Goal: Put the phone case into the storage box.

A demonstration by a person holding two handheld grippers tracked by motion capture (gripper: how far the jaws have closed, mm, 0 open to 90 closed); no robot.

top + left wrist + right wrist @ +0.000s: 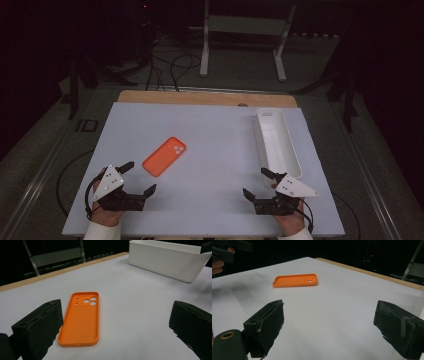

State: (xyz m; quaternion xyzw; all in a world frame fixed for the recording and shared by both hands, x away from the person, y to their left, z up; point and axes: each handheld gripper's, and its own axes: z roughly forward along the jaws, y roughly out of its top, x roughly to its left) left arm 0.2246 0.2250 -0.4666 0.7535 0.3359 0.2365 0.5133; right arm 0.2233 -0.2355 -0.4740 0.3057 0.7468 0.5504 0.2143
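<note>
1. A white table (210, 150) seen from above, with a strip of wood along its far edge and dark floor around it.
2. An orange phone case (164, 156) lies flat on the table, left of centre, hollow side up, camera holes at its far end.
3. The left hand-held gripper (140, 178) rests near the front left corner, just short of the case. Its jaws stand wide apart with nothing between them.
4. The right hand-held gripper (255, 183) rests near the front right corner, well apart from the case. Its jaws are also wide open and empty.
5. A long white tray (286, 159) lies along the right side of the table, its near end just beyond the right gripper.
6. The work in hand looks like picking up the case, and the left gripper is the nearer one. A good grip would probably take the case across its narrow width, jaws lowered level on both long rims, since the walls are thin and soft.
7. Open table surrounds the case on every side, so there is free room to approach. The path towards the tray across the middle is bare; the table's front edge lies close behind both hands.
</note>
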